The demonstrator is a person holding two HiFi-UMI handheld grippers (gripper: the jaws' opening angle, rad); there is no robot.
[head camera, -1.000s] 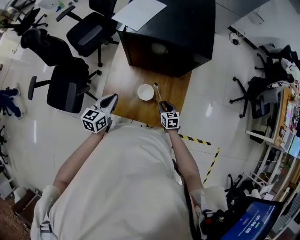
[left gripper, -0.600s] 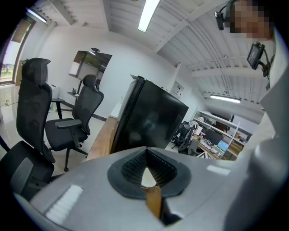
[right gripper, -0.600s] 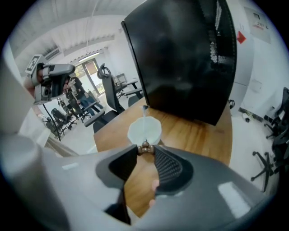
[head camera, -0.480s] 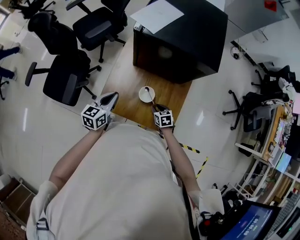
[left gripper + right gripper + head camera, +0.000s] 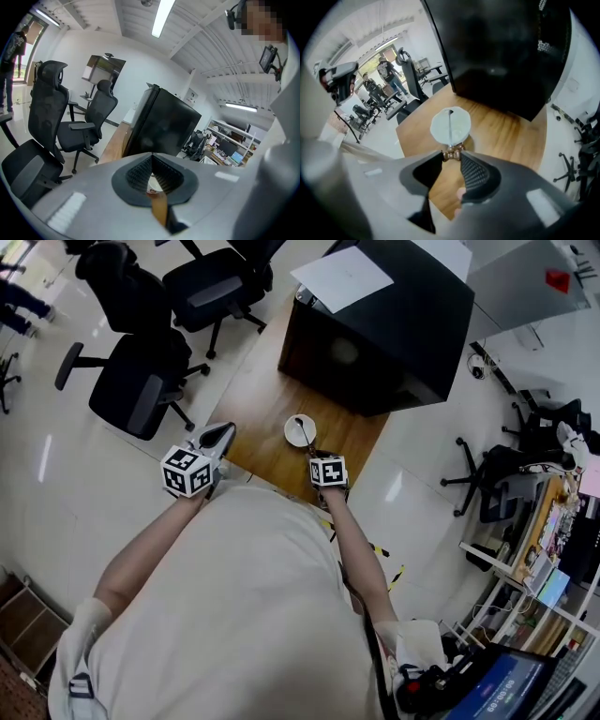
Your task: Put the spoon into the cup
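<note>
1. My right gripper [image 5: 452, 152] has its jaws pinched narrow on the coppery end of the spoon [image 5: 450, 123].
2. The spoon runs up from my jaws across the mouth of the cup [image 5: 461, 124], its bowl near the far rim. I cannot tell whether it touches the inside.
3. The cup stands on the table [image 5: 262, 395] at the centre of the head view, just above my right gripper.
4. My left gripper [image 5: 152, 157] has its jaw tips together with nothing between them. It sits by the table's left edge, apart from the cup.
5. A black cabinet [image 5: 394, 329] looms just behind the cup at upper centre, with a paper [image 5: 342, 279] on top.
6. Chairs [image 5: 141, 381] crowd the upper left, on the floor beside the table.
</note>
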